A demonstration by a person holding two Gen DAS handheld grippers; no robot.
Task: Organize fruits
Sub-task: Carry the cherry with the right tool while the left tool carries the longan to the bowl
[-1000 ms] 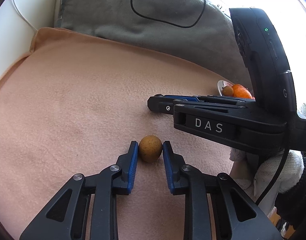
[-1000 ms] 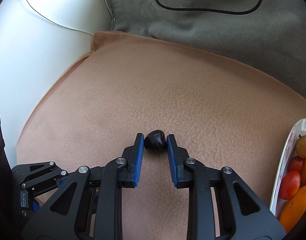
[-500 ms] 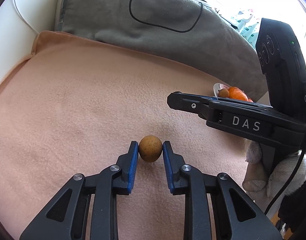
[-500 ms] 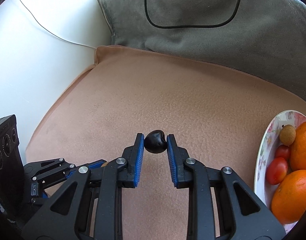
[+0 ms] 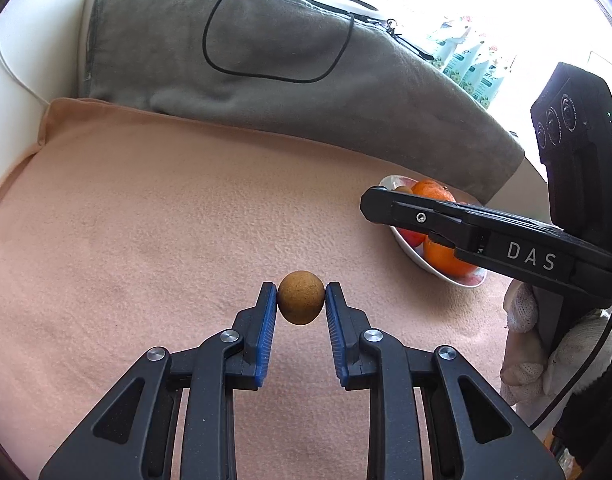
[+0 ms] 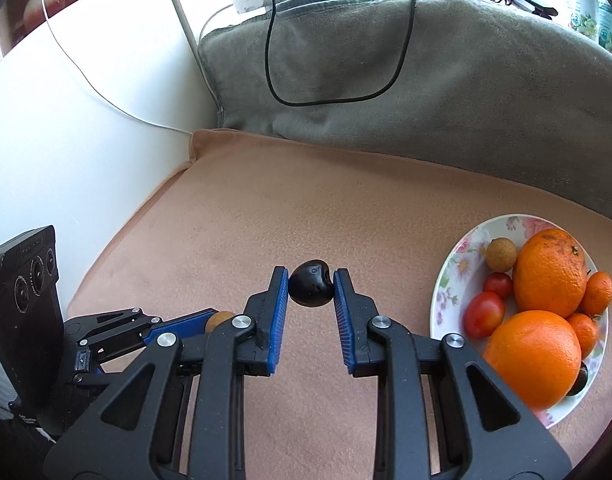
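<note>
**Q:** Grippers, what are they doing?

**Me:** Left gripper (image 5: 301, 298) is clamped on a brown longan (image 5: 301, 297), and my right gripper (image 6: 310, 289) pinches a dark plum (image 6: 310, 288). Both fruits are off the peach blanket (image 6: 266, 208). The plate (image 6: 452, 276) of fruit sits at 3 o'clock of the right one.

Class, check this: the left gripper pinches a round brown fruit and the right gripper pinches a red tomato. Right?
Not quite. The right gripper pinches a dark purple-black fruit, as the right wrist view shows; the left gripper does pinch the round brown fruit.
</note>
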